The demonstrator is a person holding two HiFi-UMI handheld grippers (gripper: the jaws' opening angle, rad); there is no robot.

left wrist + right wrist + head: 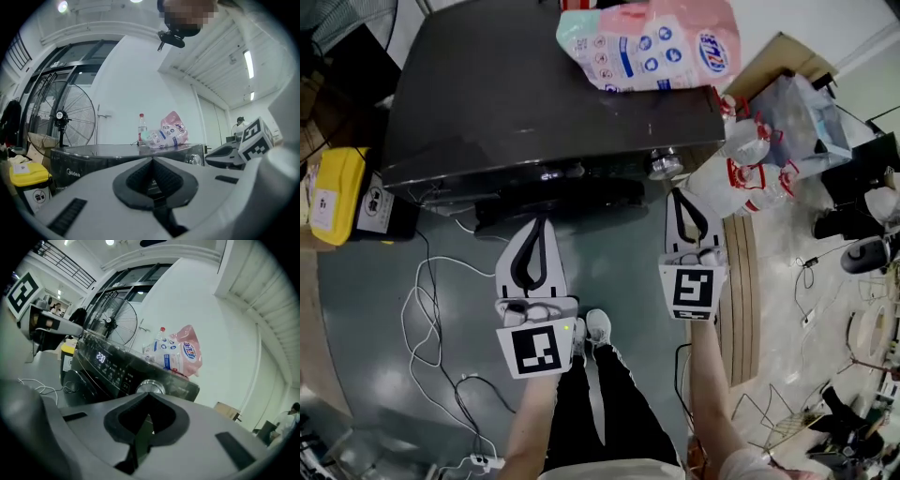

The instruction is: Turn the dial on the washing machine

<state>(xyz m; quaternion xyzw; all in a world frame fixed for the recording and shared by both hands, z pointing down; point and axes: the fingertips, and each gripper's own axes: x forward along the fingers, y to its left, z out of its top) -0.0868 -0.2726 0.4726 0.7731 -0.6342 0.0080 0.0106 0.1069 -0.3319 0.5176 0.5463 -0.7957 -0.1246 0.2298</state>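
Grey floor [619, 258] strewn with white cables [427, 309] fills the lower frame of the head view. The dark washing machine [534, 94] takes the upper left and centre, a pink bag [652, 42] on its top. Both claws are pressed together and empty: left claw [540, 225] at centre, right claw [675, 195] just below the silver dial [666, 165] right of centre, not touching it. Pushed in like this, the right claw would likely butt the dial's face or skid onto the panel buttons [112, 371]; it needs opening first.
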